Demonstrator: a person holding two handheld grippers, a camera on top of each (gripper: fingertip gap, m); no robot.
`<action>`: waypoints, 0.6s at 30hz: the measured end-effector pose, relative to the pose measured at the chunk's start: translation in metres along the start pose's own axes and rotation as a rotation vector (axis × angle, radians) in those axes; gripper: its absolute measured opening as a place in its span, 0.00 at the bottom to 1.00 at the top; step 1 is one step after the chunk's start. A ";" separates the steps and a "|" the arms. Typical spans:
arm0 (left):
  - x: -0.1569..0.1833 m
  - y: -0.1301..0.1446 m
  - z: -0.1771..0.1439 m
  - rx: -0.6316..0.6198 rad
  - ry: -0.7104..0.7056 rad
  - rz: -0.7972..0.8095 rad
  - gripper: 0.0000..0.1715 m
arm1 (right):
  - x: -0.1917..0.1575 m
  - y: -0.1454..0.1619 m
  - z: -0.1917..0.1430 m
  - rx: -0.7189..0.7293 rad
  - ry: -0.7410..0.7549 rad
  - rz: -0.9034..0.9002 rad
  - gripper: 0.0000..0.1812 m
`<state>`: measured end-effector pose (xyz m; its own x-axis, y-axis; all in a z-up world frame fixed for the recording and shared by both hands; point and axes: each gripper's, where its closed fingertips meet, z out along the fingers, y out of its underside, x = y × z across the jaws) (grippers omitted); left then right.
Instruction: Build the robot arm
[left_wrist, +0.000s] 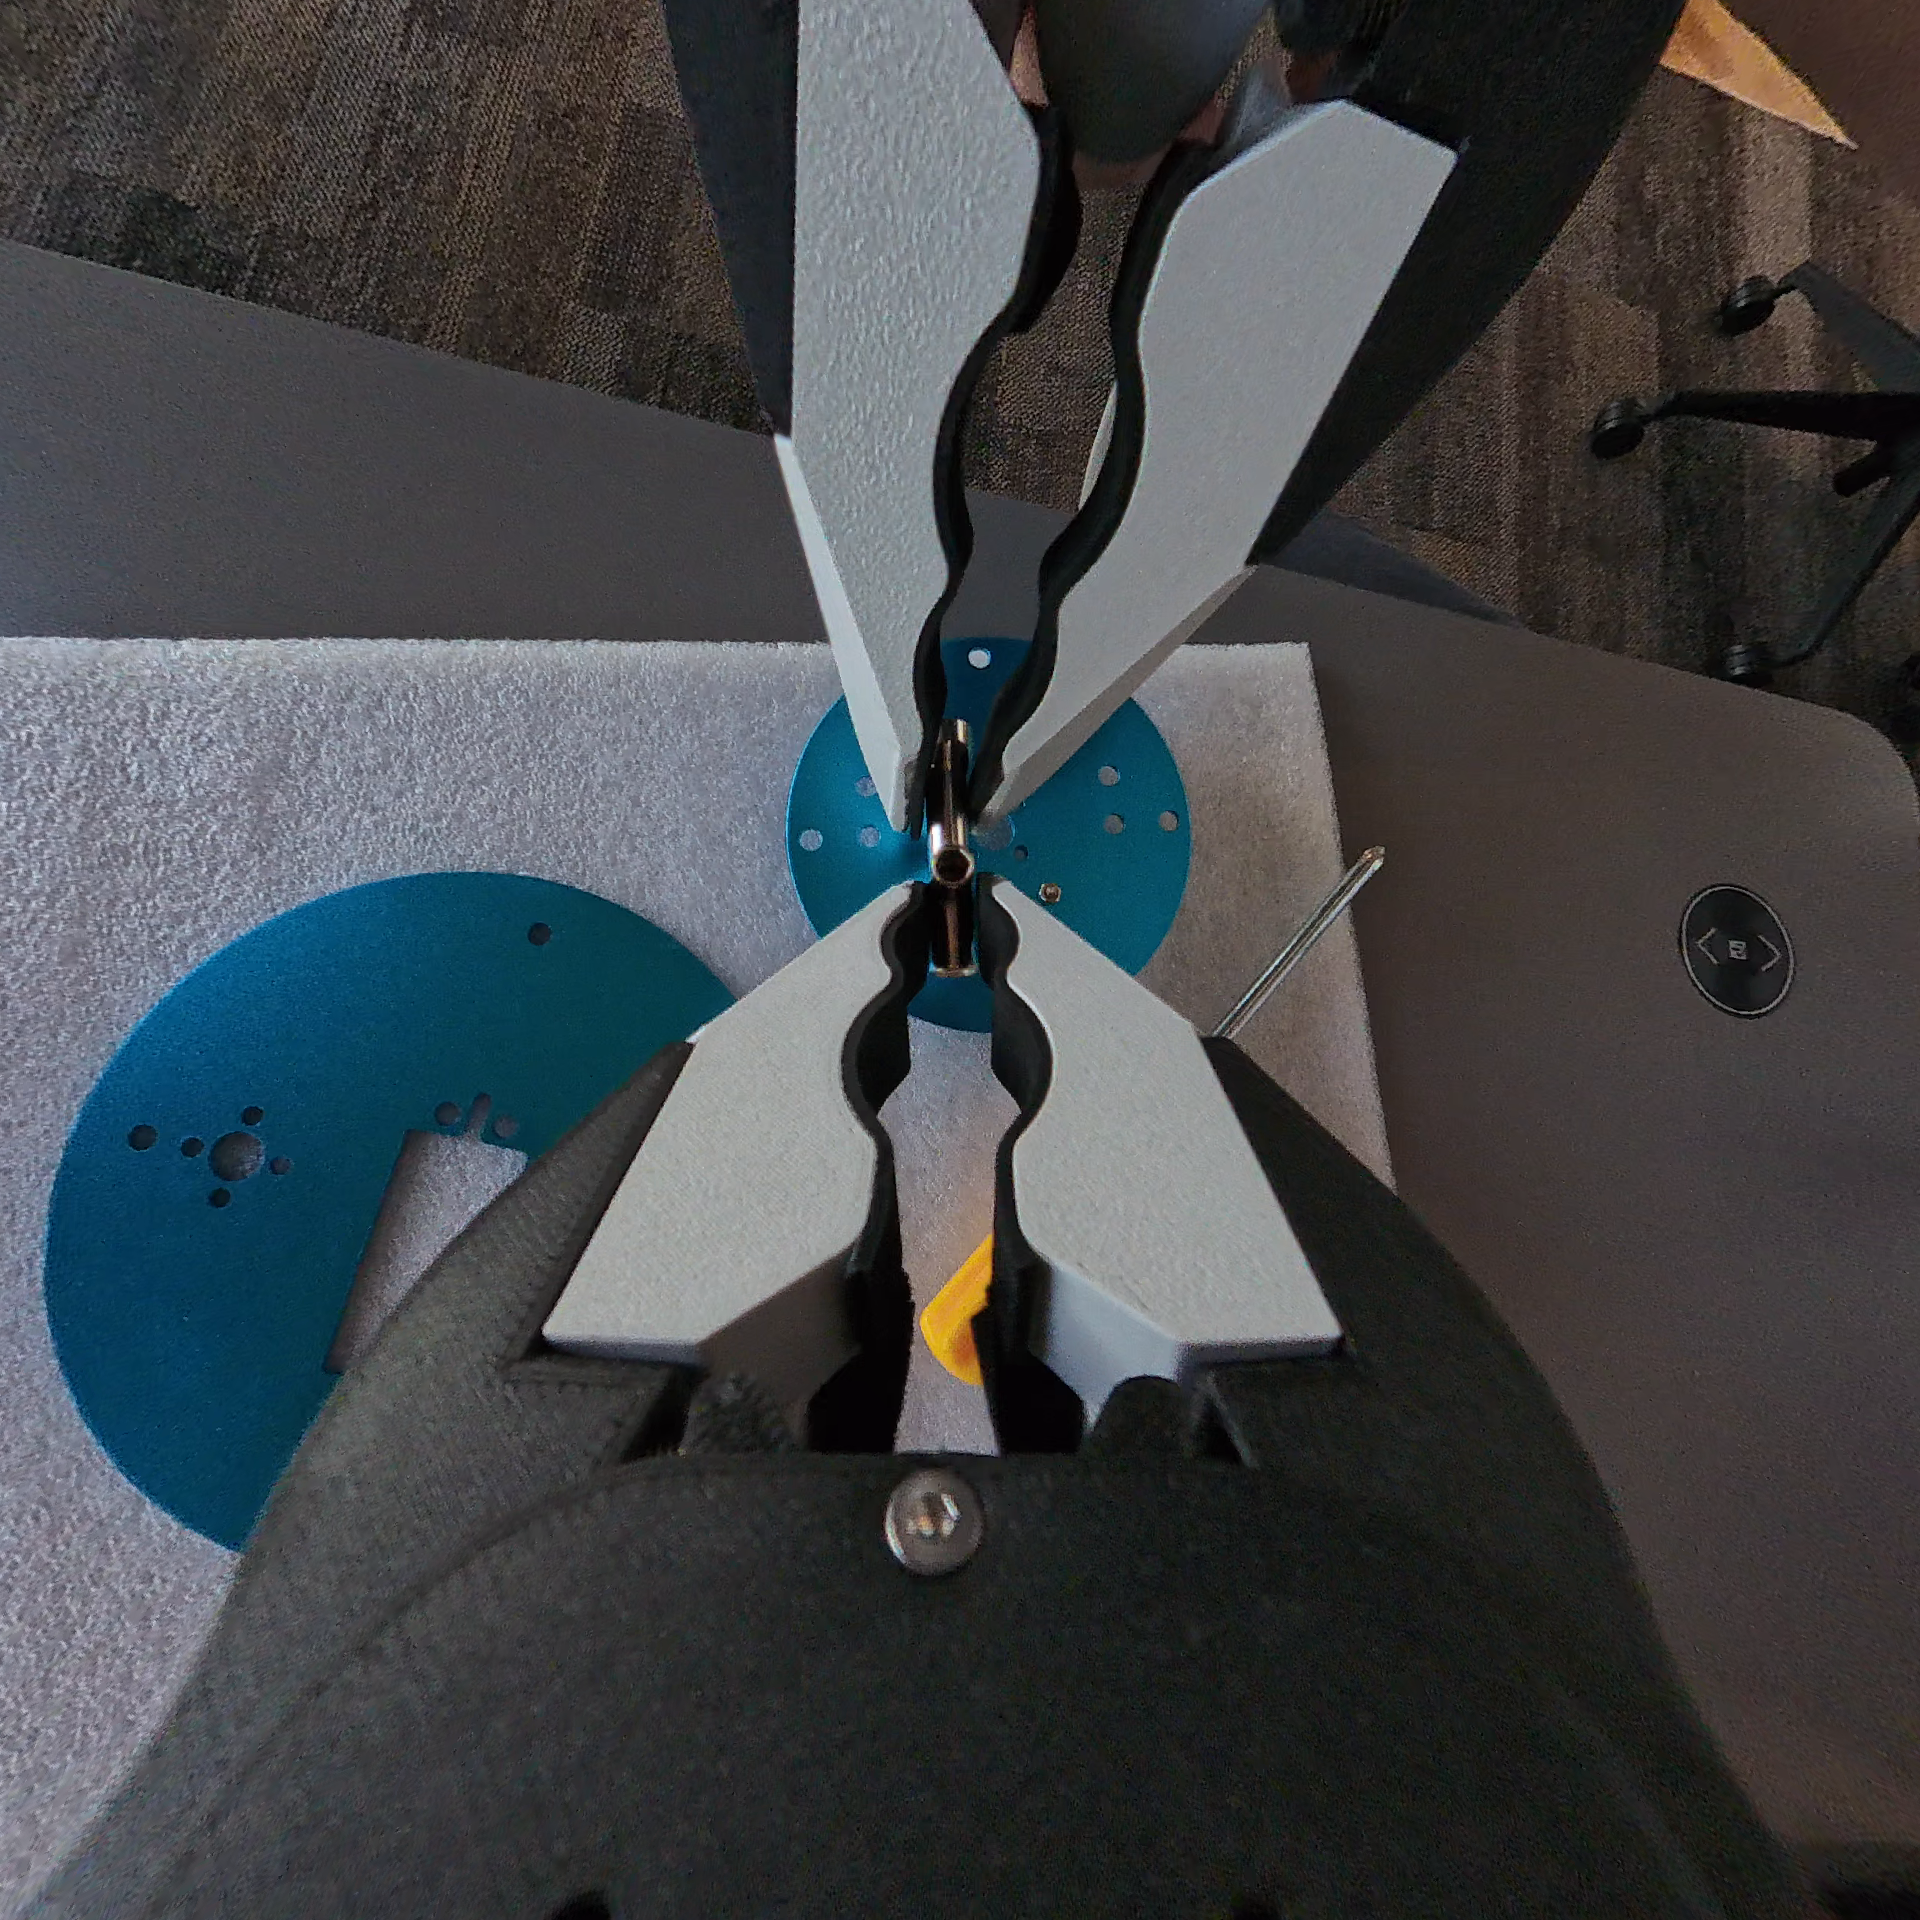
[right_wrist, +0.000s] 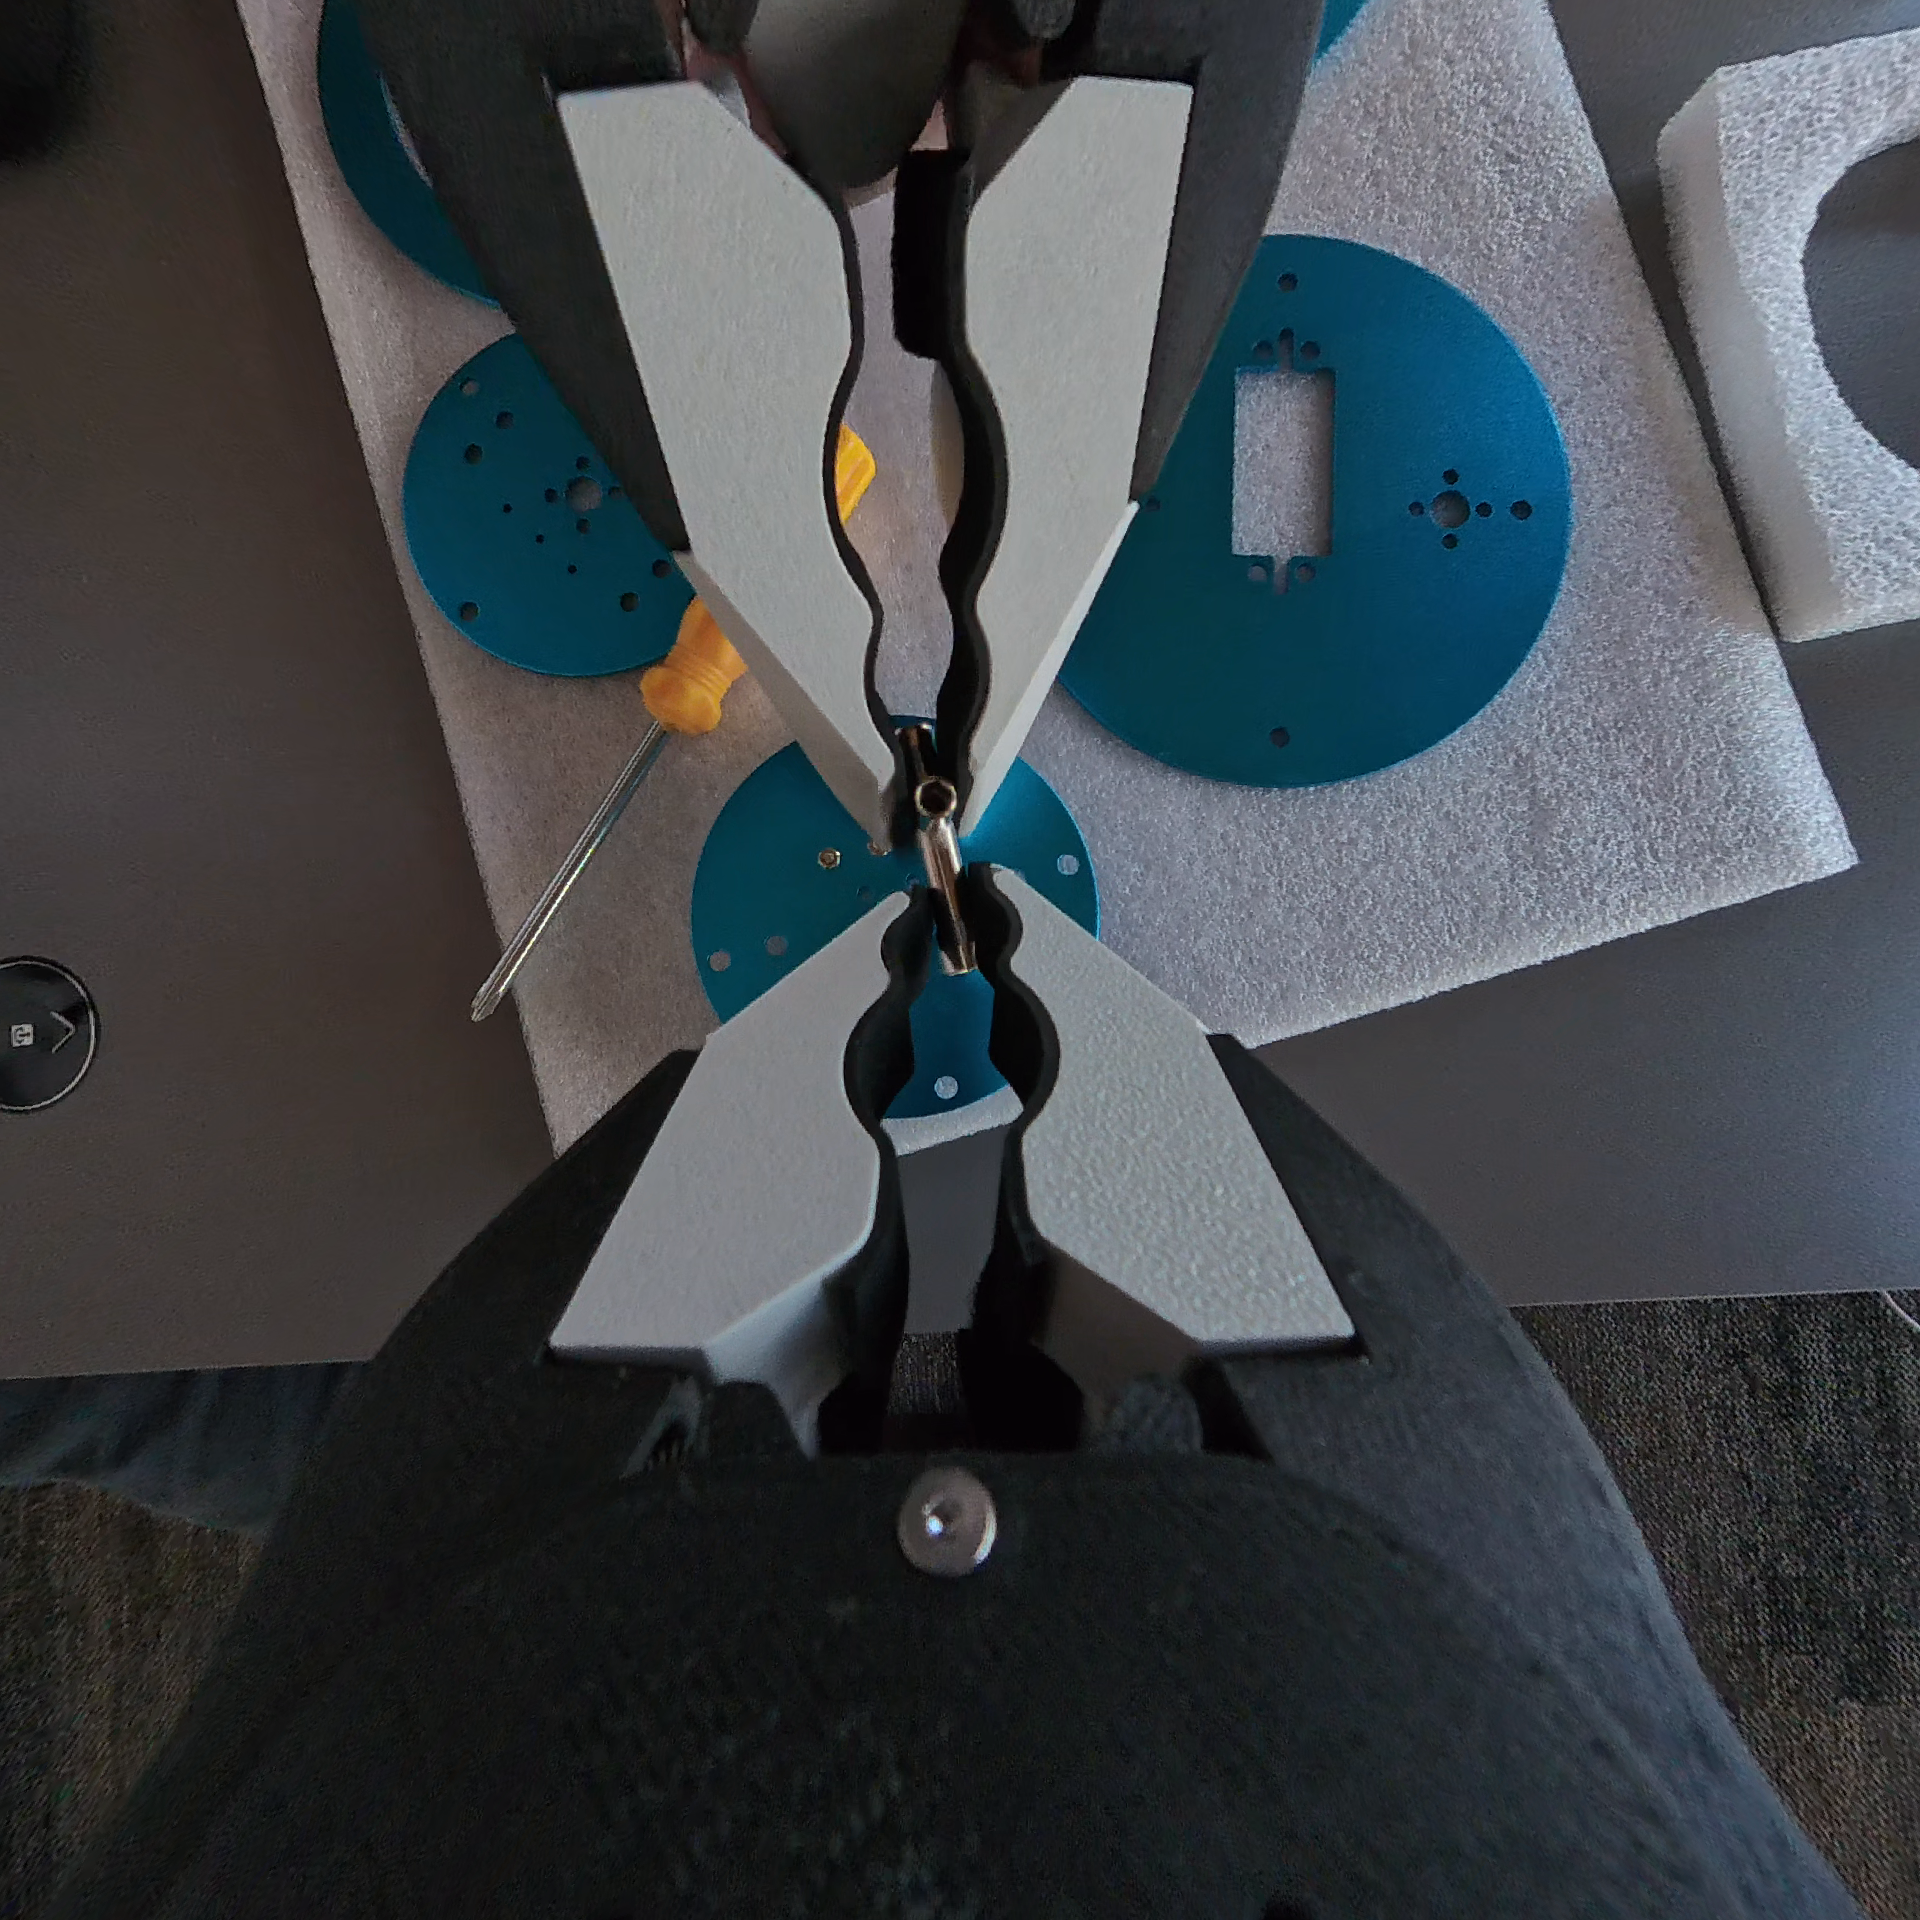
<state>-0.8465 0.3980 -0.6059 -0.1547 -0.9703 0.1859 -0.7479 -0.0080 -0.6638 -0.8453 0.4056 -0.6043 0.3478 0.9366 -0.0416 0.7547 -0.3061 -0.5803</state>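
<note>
A: What is carrying everything?

B: I am looking at a grey surface (right_wrist: 208, 727) carrying a white foam sheet (right_wrist: 1403, 831). A thicker white foam block (right_wrist: 1787, 436) with a curved cut-out is lying at the sheet's far right edge in the right wrist view.

A: And lying on the sheet?

B: Blue metal discs. The large disc (right_wrist: 1382, 644), with a rectangular window, is lying beside a medium disc (right_wrist: 488, 540) full of small holes. The small disc (right_wrist: 790, 914) is sitting directly under both tongs. A yellow-handled screwdriver (right_wrist: 665, 717) is lying between the medium disc and the small one, its shaft pointing off the sheet's edge.

A: How are the tongs standing?

B: I am holding the left tongs (left_wrist: 948, 896) and the right tongs (right_wrist: 951, 902) tip to tip over the small disc. Each pair is clamped on a short silver standoff. The left tongs are gripping one standoff (left_wrist: 950, 935); the right tongs are gripping a second standoff (right_wrist: 945, 883), tilted slightly.

A: Are the two standoffs touching?

B: They are meeting end to end above the disc; whether they are joined, I cannot tell.

A: Anything smaller?

B: A tiny brass fitting (right_wrist: 828, 857) is sitting in the small disc, just beside the tips.
</note>
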 end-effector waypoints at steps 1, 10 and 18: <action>0.001 0.000 -0.001 0.004 0.011 -0.003 0.05 | 0.000 0.000 0.000 -0.004 0.001 -0.002 0.04; -0.001 -0.006 -0.005 0.036 0.000 0.032 0.03 | 0.000 0.001 0.000 -0.013 0.004 -0.011 0.04; -0.001 -0.005 -0.005 0.060 -0.030 0.056 0.03 | 0.001 0.002 -0.002 0.027 0.014 0.028 0.07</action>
<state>-0.8461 0.4000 -0.5994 -0.1749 -0.9765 0.1259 -0.6985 0.0330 -0.7149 -0.8425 0.4059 -0.6043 0.3766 0.9252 -0.0475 0.7292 -0.3276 -0.6008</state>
